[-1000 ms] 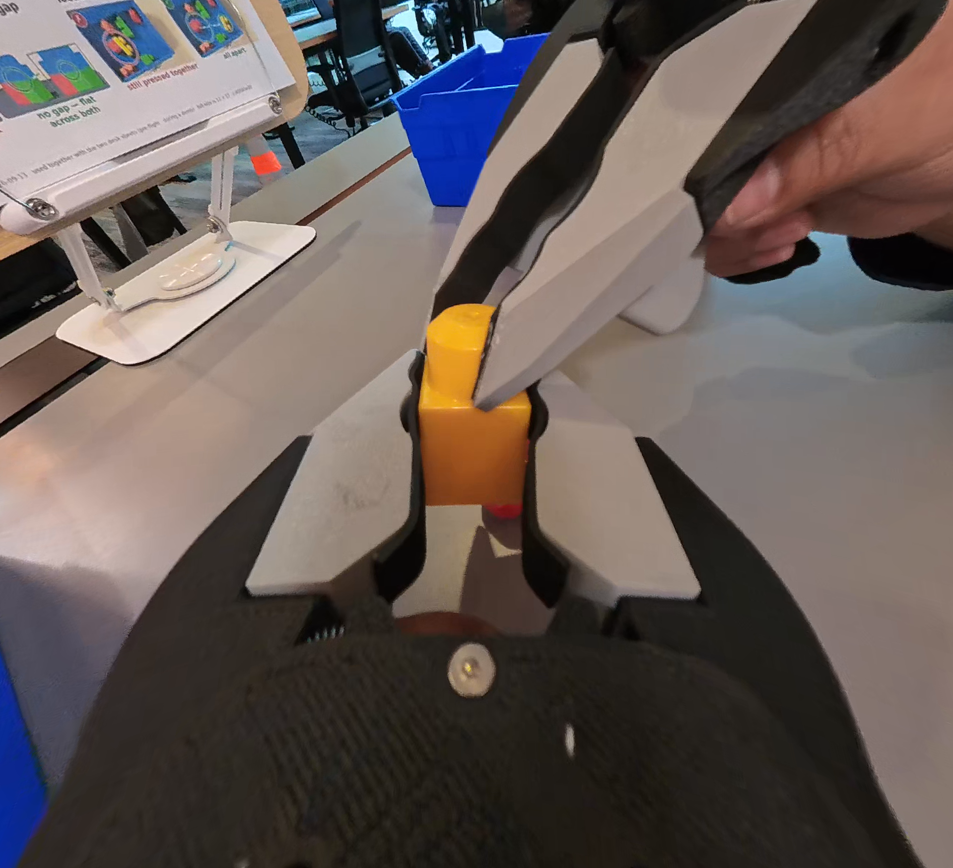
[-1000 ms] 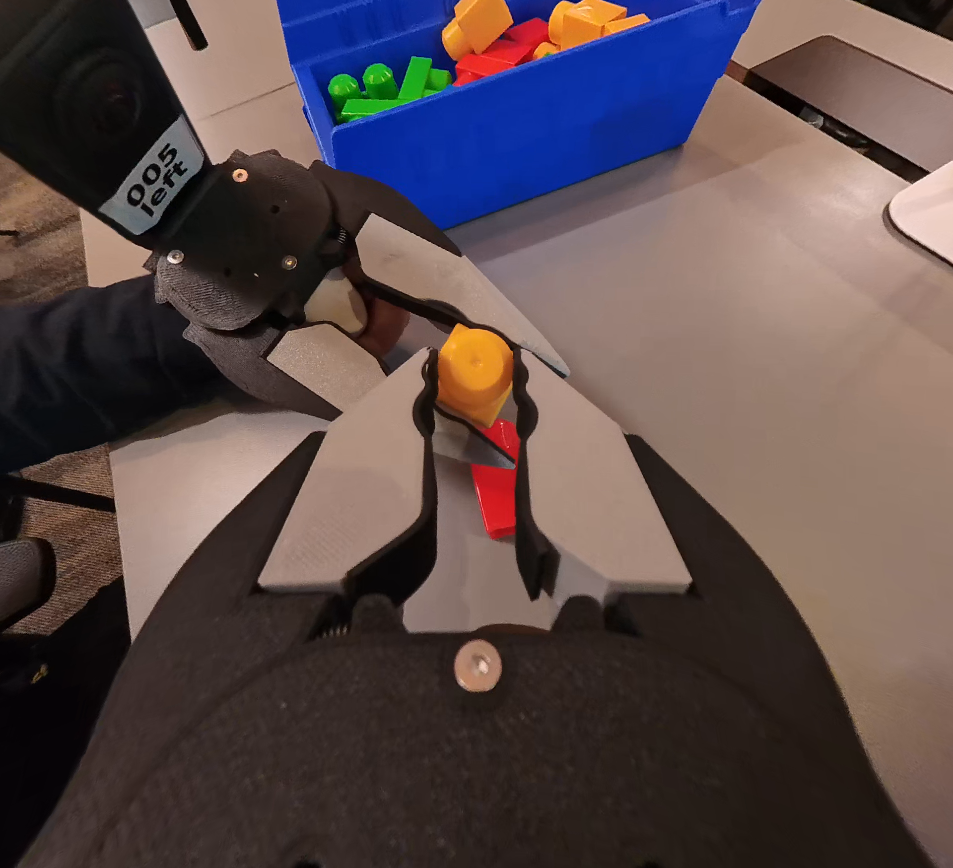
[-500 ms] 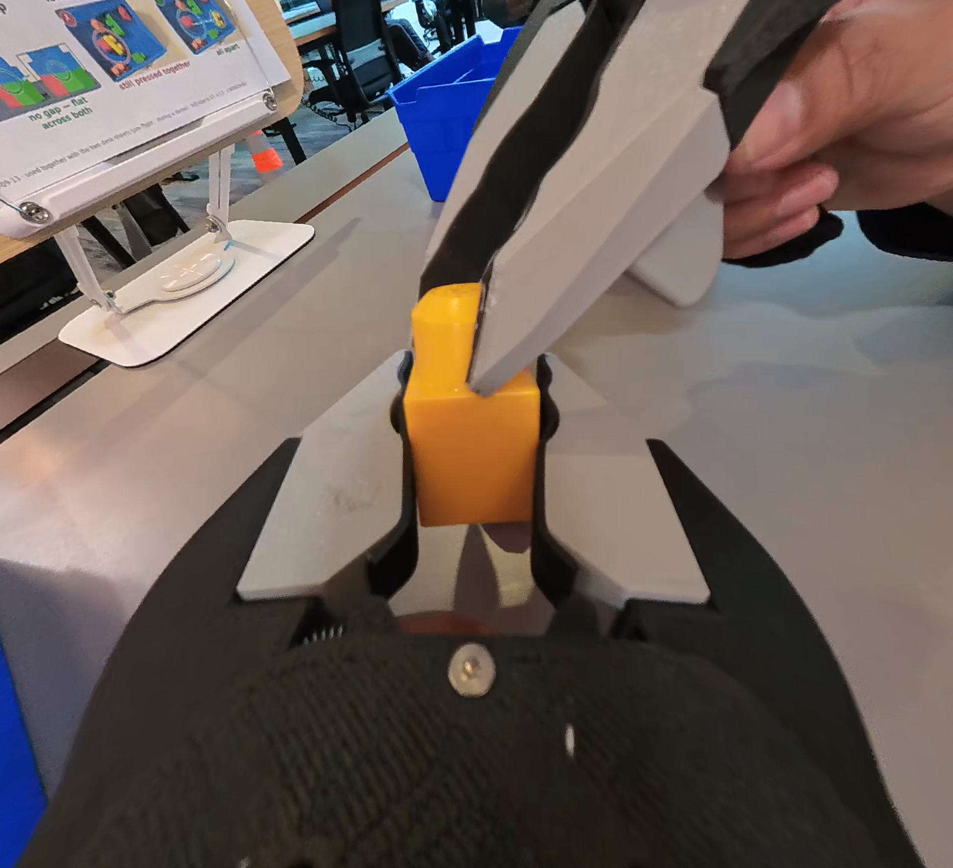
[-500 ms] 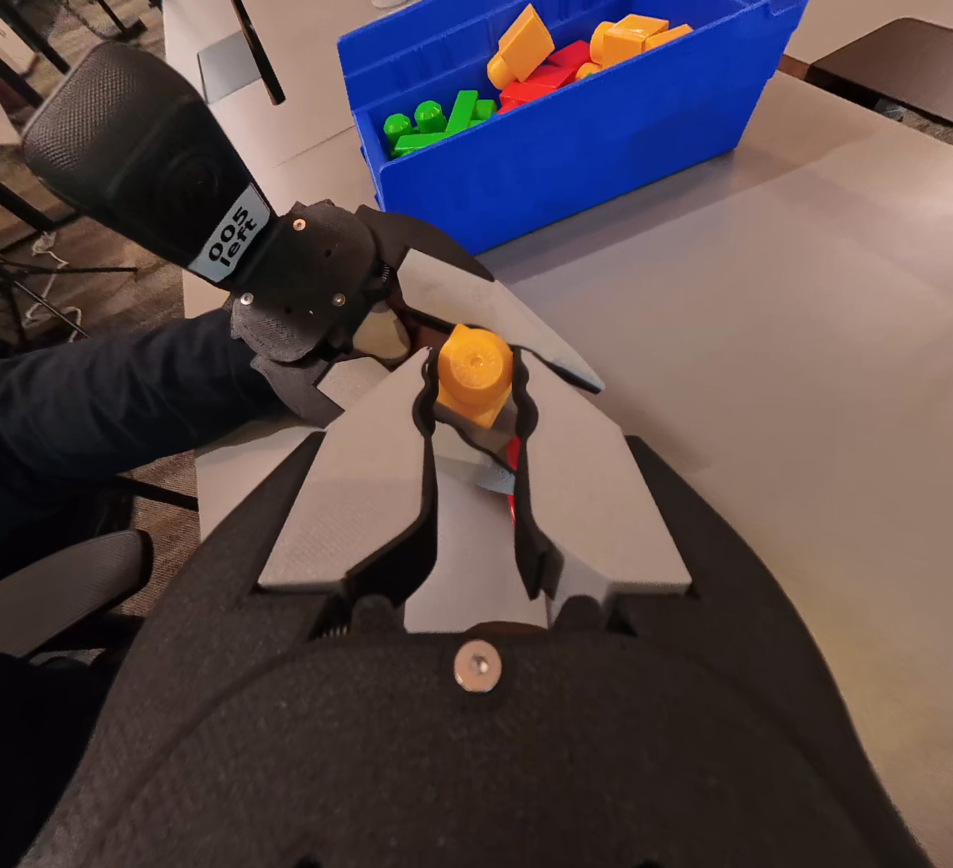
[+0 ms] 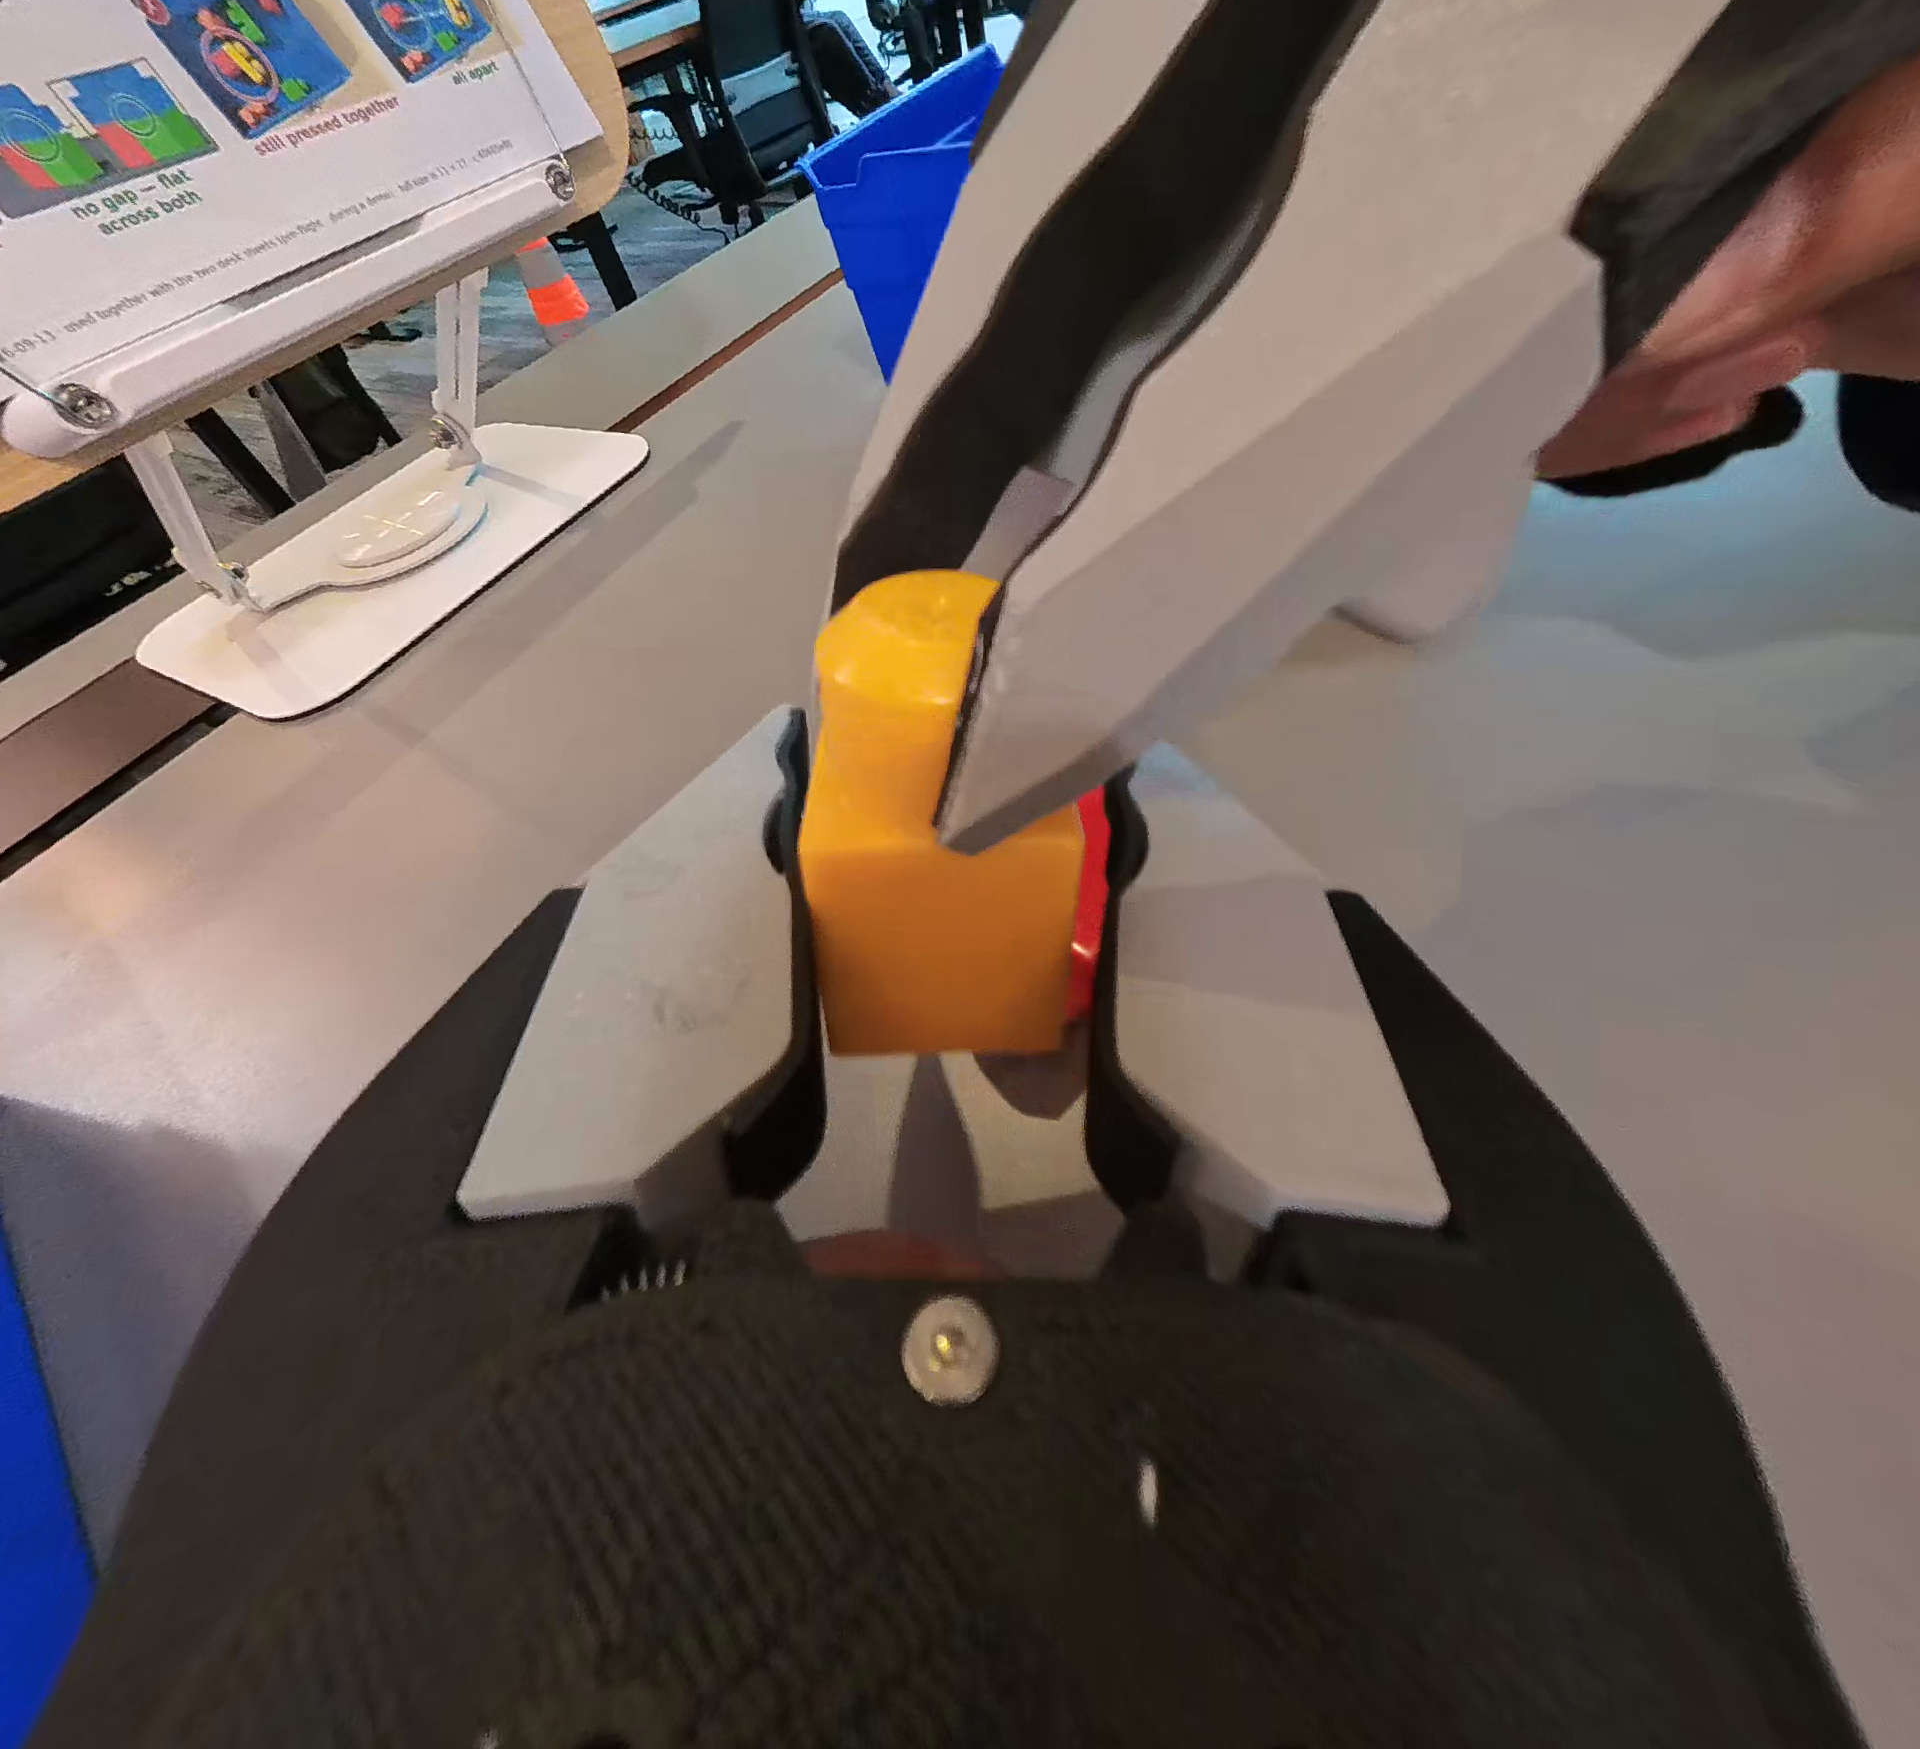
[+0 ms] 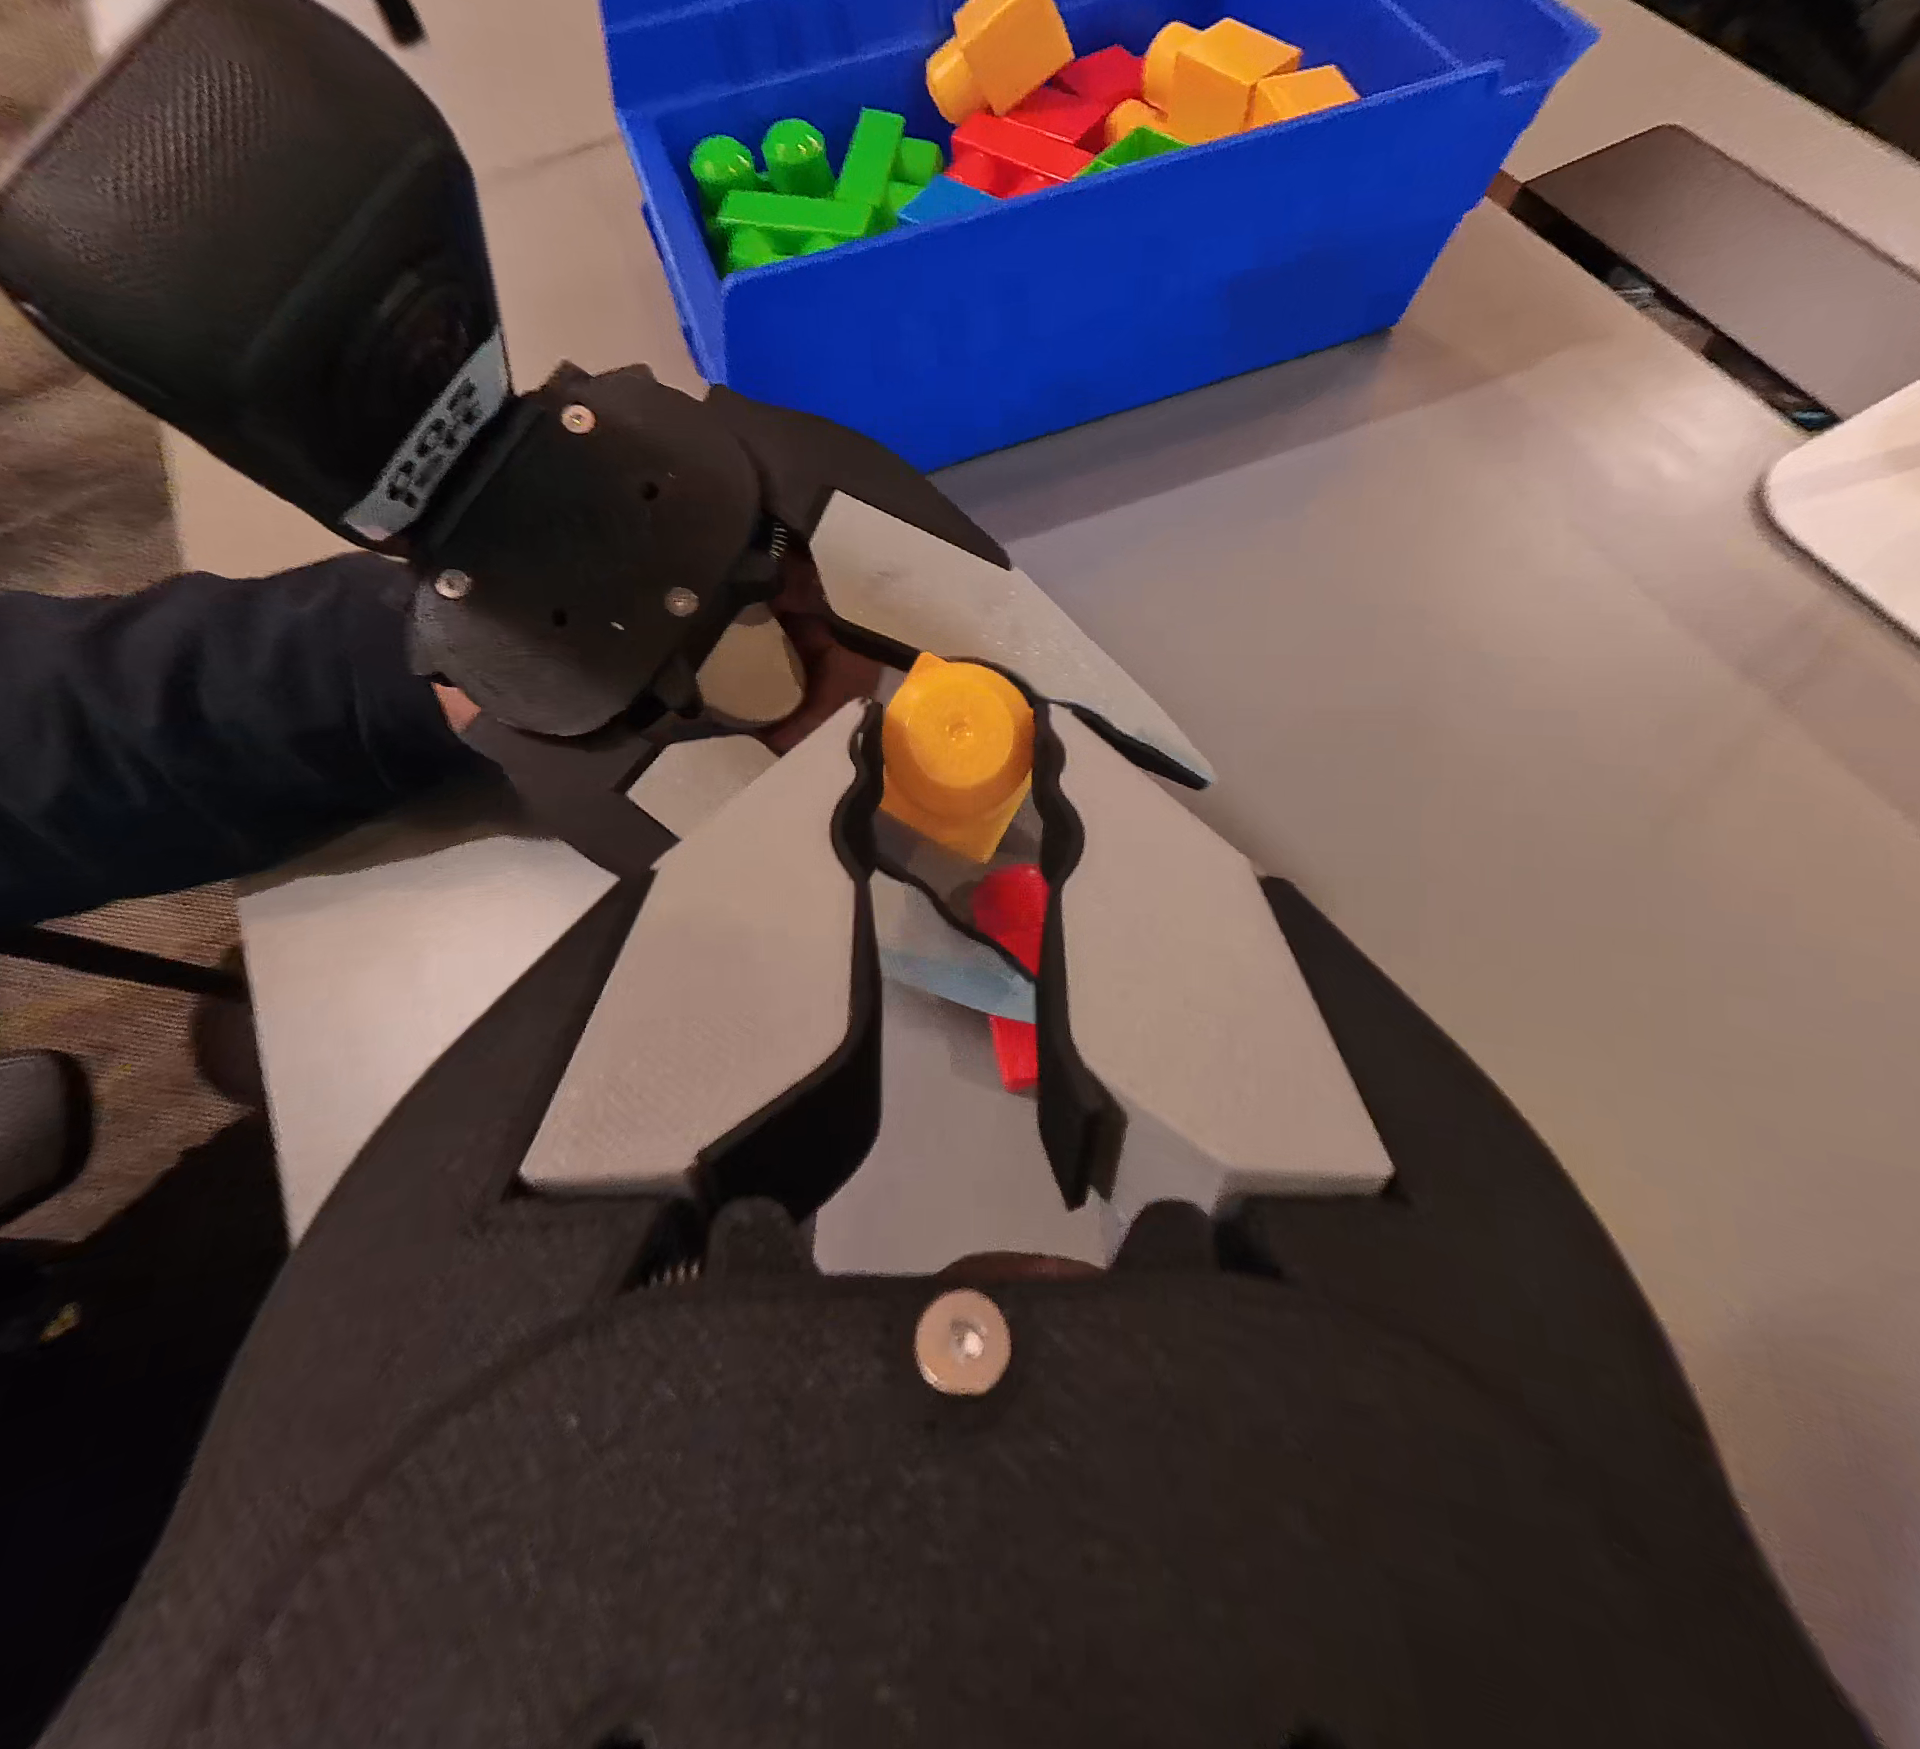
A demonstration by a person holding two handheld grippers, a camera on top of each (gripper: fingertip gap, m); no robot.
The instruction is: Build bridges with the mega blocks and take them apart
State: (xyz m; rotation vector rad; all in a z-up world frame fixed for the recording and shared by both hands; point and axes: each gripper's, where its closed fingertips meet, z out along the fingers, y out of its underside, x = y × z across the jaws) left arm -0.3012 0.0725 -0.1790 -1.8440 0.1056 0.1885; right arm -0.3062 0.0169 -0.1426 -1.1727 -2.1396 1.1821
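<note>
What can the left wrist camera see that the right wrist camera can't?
Only the left wrist view shows the instruction sheet on a white stand, and chairs and desks far behind.

Only the right wrist view shows inside the blue bin, with its green, red and orange blocks, and a dark sleeve.

Both show the orange block, gripped by the left gripper and the right gripper, a red block beside it, and the grey table.

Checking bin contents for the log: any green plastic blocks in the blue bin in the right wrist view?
Yes, several green plastic blocks lie at the left end of the blue plastic bin, beside red and orange ones.
</note>
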